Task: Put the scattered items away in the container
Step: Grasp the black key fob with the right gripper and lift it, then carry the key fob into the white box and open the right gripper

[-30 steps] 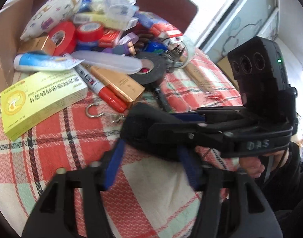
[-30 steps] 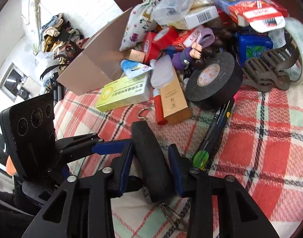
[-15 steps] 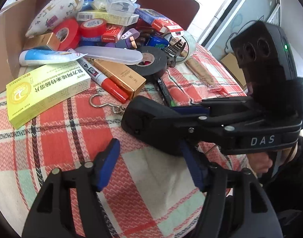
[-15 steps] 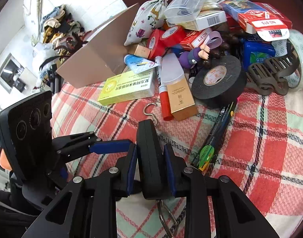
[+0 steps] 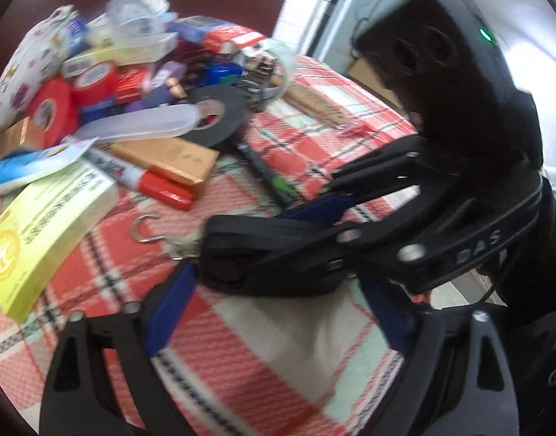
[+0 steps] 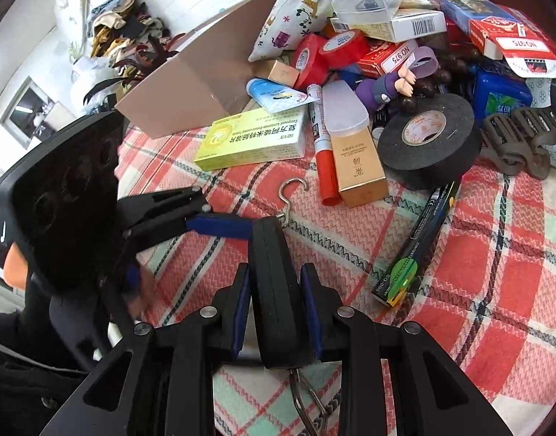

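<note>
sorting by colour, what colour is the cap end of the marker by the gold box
Red; the marker has a white printed barrel. Clearest in the right wrist view.

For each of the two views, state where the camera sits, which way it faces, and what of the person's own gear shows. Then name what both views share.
Left wrist: sits on the left tool, facing the clutter pile; the right tool crosses in front.
Right wrist: sits on the right tool, gripping a black hanging scale; the left tool shows at left.
Shared: black tape roll, yellow box, plaid cloth.

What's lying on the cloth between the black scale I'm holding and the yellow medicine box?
In the right wrist view, only the scale's own metal hook on bare plaid cloth lies between the black scale, clamped in the right hand-held gripper, and the yellow box.
</note>
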`<state>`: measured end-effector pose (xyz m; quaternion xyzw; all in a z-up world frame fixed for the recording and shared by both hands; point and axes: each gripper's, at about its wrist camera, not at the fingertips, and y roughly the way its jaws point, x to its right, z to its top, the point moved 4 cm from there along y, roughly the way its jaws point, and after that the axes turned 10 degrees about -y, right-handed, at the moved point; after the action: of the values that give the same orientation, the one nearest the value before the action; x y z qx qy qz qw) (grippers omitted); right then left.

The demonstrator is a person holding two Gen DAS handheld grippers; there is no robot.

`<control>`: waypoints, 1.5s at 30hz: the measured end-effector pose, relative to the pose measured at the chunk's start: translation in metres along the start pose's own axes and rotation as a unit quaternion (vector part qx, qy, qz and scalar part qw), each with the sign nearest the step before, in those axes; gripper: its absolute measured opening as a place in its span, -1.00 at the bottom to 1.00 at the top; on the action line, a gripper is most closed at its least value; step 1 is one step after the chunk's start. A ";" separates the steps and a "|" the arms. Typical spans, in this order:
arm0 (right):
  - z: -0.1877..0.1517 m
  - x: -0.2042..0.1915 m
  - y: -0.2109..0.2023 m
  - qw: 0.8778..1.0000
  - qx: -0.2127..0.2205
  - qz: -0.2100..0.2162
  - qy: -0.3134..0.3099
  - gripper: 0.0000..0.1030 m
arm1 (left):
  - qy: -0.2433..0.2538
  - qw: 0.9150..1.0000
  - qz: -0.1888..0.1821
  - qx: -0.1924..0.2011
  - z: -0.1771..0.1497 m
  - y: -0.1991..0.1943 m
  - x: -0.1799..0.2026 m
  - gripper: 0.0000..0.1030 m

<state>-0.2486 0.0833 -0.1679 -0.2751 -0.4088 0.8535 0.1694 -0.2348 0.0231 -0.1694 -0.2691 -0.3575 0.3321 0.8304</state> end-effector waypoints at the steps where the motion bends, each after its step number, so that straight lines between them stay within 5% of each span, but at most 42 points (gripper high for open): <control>1: 0.000 -0.001 0.002 1.000 -0.002 -0.001 0.000 -0.43 | 0.007 1.000 0.011 0.000 -0.002 0.005 0.004 0.99; 9: -0.002 -0.003 0.016 1.000 -0.012 0.001 0.006 -0.43 | -0.004 0.998 0.060 0.027 -0.006 0.014 0.006 0.89; 23: 0.019 -0.023 -0.005 1.000 0.026 -0.001 -0.018 -0.49 | -0.010 0.996 0.074 0.051 0.007 -0.021 0.011 0.88; 34: 0.102 -0.073 -0.025 0.992 0.061 0.003 -0.108 -0.49 | -0.001 0.984 0.132 0.119 0.046 -0.101 -0.009 0.88; 45: 0.218 -0.128 -0.001 0.981 0.061 0.040 -0.181 -0.49 | -0.030 0.969 0.192 0.151 0.088 -0.196 -0.086 0.89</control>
<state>-0.2795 -0.1137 -0.0127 -0.1210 -0.3688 0.9185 0.0748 -0.2774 -0.1464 -0.0183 -0.1938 -0.2699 0.5435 0.7708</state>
